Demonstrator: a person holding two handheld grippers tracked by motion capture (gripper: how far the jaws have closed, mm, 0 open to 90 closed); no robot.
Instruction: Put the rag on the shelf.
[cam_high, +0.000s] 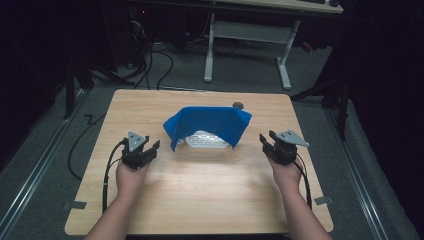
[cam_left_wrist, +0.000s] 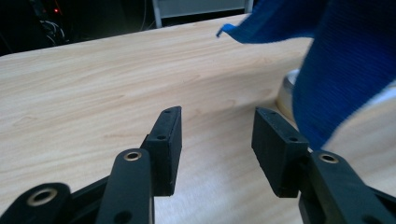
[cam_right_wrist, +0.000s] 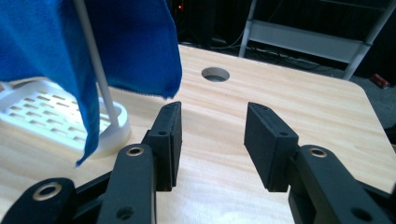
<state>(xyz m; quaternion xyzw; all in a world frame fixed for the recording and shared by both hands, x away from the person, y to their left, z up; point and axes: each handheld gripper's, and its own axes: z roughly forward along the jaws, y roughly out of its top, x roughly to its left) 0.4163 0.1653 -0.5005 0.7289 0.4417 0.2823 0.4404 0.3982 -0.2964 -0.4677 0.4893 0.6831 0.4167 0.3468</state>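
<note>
Left claw (cam_high: 150, 145): jaws parted wide, nothing between them, bare wood showing through the gap in the left gripper view (cam_left_wrist: 215, 140). Held low over the bench (cam_high: 200, 190) by the person's left hand (cam_high: 131, 177), cable trailing back along the forearm. It points toward the blue cloth (cam_high: 207, 125), which lies just beyond and to the right of the jaws, near but apart. In the left gripper view the cloth (cam_left_wrist: 345, 65) hangs close past the right jaw, with a pale rim of the white rack (cam_left_wrist: 287, 91) showing under its edge.

Right claw (cam_high: 266, 140): jaws likewise spread, empty, seen clearly in the right gripper view (cam_right_wrist: 212, 140). Held by the right hand (cam_high: 286, 172) at the bench's right side, aimed inward. The cloth (cam_right_wrist: 130, 42) hangs ahead and to the left of the jaws, its lower hem just above the left jaw's tip, not touching.

Cloth drapes over a white slotted rack (cam_right_wrist: 51, 116) with a thin upright post (cam_right_wrist: 95, 65), set mid-bench between the two claws. Round hole (cam_right_wrist: 215, 73) in the bench behind it. Beyond the far edge, a white-legged desk (cam_high: 250, 45) stands on the dark floor.
</note>
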